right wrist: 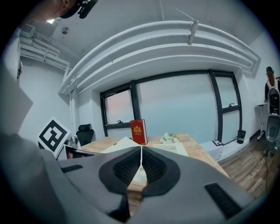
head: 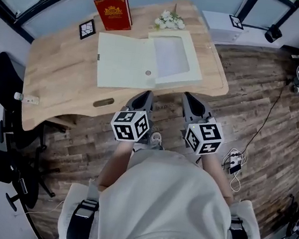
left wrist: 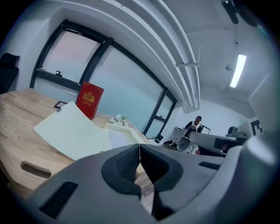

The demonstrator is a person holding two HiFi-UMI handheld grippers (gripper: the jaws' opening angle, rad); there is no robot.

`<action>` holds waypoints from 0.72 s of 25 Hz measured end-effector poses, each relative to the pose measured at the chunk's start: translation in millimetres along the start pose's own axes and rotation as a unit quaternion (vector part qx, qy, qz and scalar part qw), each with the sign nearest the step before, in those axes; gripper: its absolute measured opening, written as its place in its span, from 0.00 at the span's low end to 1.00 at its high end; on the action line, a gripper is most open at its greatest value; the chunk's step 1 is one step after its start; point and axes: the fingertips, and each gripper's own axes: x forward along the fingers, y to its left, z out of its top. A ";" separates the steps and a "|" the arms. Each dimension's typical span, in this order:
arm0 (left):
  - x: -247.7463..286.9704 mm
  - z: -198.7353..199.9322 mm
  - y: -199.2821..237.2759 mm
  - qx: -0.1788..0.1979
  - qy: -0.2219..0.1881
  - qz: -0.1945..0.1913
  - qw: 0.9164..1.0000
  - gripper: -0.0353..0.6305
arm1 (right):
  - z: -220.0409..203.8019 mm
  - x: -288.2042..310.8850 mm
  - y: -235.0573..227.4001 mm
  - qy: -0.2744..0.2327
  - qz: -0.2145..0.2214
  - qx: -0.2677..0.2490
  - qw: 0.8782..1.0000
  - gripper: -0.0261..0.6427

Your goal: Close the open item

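Your white shirt (head: 166, 199) fills btm of head view. Both grippers are held out ahead of it over the wood floor, tips about level w/ near edge of table (head: 57, 78).

L gripper (head: 146, 95): jaws pressed together pad to pad, nothing btwn them.
R gripper (head: 188, 97): same, jaws fully together, empty.
The two sit side by side w/ a gap btwn them; neither touches anything on the table.

Table, L to R:
- small white item (head: 27, 98) at left edge
- black/white marker tile (head: 87, 28)
- red book (head: 113, 10), upright, at far edge
- cream box file (head: 146, 61), lying open mid-table, straight ahead of your grippers: cover (head: 123, 61) flat on the wood at left, tray (head: 173, 57) w/ pale lining at right
- white flowers (head: 170, 20), just beyond the tray

Off table, R side: cables (head: 234, 164) on floor.
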 end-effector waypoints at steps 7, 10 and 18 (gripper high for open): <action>28.7 15.4 23.7 0.000 0.005 0.002 1.000 0.09 | 9.2 38.5 -11.5 0.000 0.003 0.003 1.000 0.07; 36.8 20.5 36.4 -0.001 0.007 0.006 1.000 0.09 | 12.3 52.4 -14.9 -0.002 0.004 0.007 1.000 0.07; 55.2 35.7 67.6 -0.005 0.000 0.018 1.000 0.09 | 18.0 85.9 -21.9 -0.001 0.008 0.009 1.000 0.07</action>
